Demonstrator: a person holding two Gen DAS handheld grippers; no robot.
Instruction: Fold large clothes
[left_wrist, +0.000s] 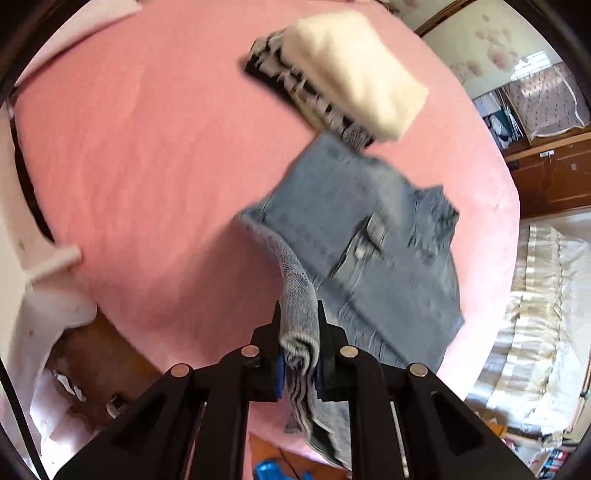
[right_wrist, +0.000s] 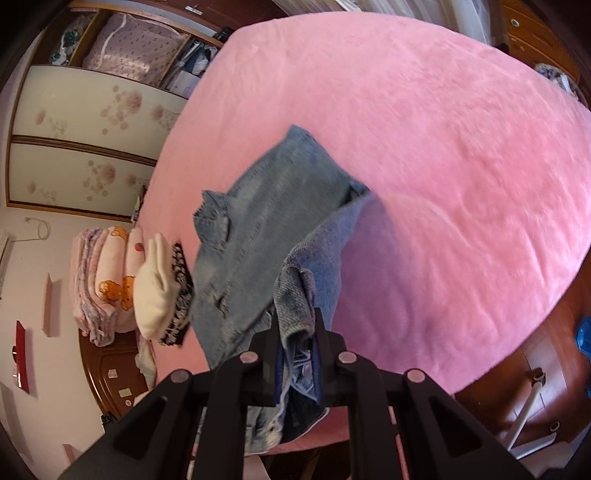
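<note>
The left gripper (left_wrist: 298, 332) is clenched on a bunched, rolled edge of the denim jacket (left_wrist: 369, 236); several layers of cloth are pinched between its jaws. From there the jacket hangs and drapes down over the pink bed (left_wrist: 147, 166), and its far part lies on the bedcover. Beyond the jacket on the bed lies a folded cream garment (left_wrist: 354, 70) stacked on a black-and-white patterned one (left_wrist: 291, 88), just touching or nearly touching the jacket's far edge.

The right gripper (right_wrist: 295, 332) is likewise clenched on the jacket, on a thick hem or cuff fold (right_wrist: 295, 295), with cloth filling the gap between its jaws. In this view the jacket (right_wrist: 258, 221) slopes from the jaws toward the bed (right_wrist: 443, 147), and the folded stack (right_wrist: 159, 284) sits just beside the jacket's left side, with a pile of patterned bedding (right_wrist: 107, 280) past it.

Denim like this is likely heavy for cloth, fairly stiff at seams and collar yet limp across its panels, and not slippery or fragile. It should hold a crease well but will sag under its own weight when held at only two points. Good holds are probably the doubled seams, hems or shoulders, where the layers are thick and a pinch will not slide off. A hold on a single thin layer may let the bulk drag.
</note>
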